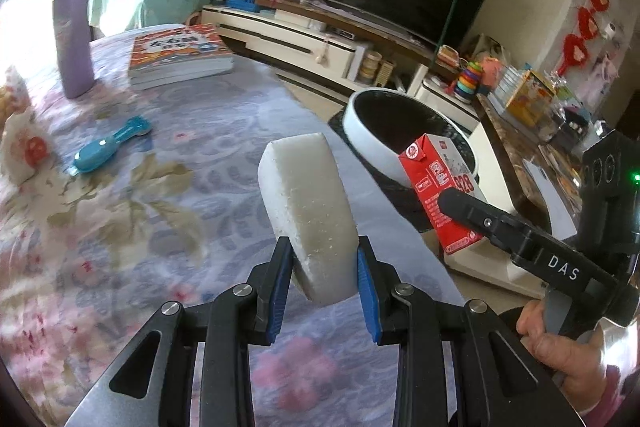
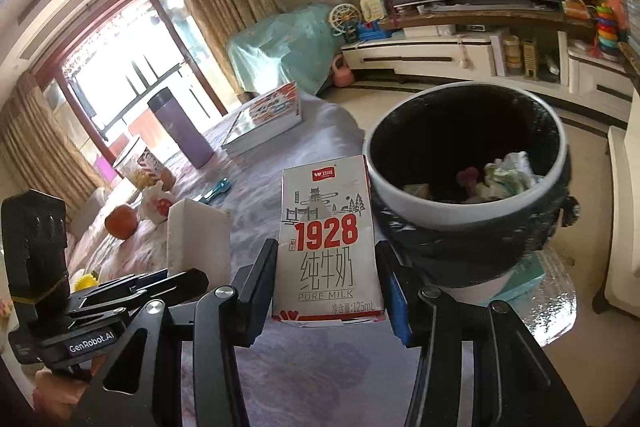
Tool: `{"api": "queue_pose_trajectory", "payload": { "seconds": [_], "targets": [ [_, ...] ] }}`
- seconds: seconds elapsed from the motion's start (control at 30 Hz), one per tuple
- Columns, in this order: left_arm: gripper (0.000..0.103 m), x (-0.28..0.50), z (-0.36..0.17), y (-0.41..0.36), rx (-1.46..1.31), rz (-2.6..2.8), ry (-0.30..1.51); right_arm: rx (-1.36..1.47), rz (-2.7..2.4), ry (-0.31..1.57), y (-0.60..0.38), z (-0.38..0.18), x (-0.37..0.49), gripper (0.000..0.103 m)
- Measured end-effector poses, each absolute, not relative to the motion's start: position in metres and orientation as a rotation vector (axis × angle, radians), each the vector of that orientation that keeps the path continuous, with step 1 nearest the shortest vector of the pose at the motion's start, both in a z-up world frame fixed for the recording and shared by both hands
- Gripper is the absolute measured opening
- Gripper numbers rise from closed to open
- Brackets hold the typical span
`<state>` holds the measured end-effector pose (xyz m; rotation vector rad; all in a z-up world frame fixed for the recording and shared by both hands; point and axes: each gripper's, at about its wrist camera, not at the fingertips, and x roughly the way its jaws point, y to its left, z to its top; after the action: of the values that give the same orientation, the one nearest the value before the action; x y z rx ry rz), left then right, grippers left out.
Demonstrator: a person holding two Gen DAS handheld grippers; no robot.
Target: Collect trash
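A: What are we holding?

B: Our left gripper [image 1: 325, 279] is clamped on a white foam block [image 1: 308, 211]; our right gripper [image 2: 328, 291] is clamped on a small milk carton [image 2: 328, 239].

A: Where are they?

B: Both are raised above the floral tablecloth [image 1: 160, 147], near the table's edge, beside the black-lined trash bin [image 2: 468, 155] holding crumpled paper.

From my remote seat, the white block [image 1: 308, 215] in the left hand-held gripper [image 1: 324, 283] looked like matt foam, its face rough and pitted, while the milk carton [image 2: 328, 243] in the right hand-held gripper [image 2: 326, 291] was smooth printed paperboard with a faint sheen. Both hand-held grippers showed matt black plastic arms, bright metal rivets and blue rubbery pads [image 1: 366, 283]. The counter [image 1: 160, 187] wore a soft floral cloth, and the bin [image 2: 468, 195] had a smooth, glossy white plastic rim.
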<state>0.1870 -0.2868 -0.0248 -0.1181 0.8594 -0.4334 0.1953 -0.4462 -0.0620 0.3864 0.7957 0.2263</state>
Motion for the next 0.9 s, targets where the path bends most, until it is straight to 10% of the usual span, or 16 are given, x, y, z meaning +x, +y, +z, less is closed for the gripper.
{"api": "queue_pose_trajectory", "payload": {
  "seconds": [0.9],
  "targets": [
    [0.030, 0.222, -0.016, -0.357, -0.051, -0.531, 0.858, 0.435, 0.113, 0.762, -0.519, -0.057, 0.202, 0.049]
  ]
}}
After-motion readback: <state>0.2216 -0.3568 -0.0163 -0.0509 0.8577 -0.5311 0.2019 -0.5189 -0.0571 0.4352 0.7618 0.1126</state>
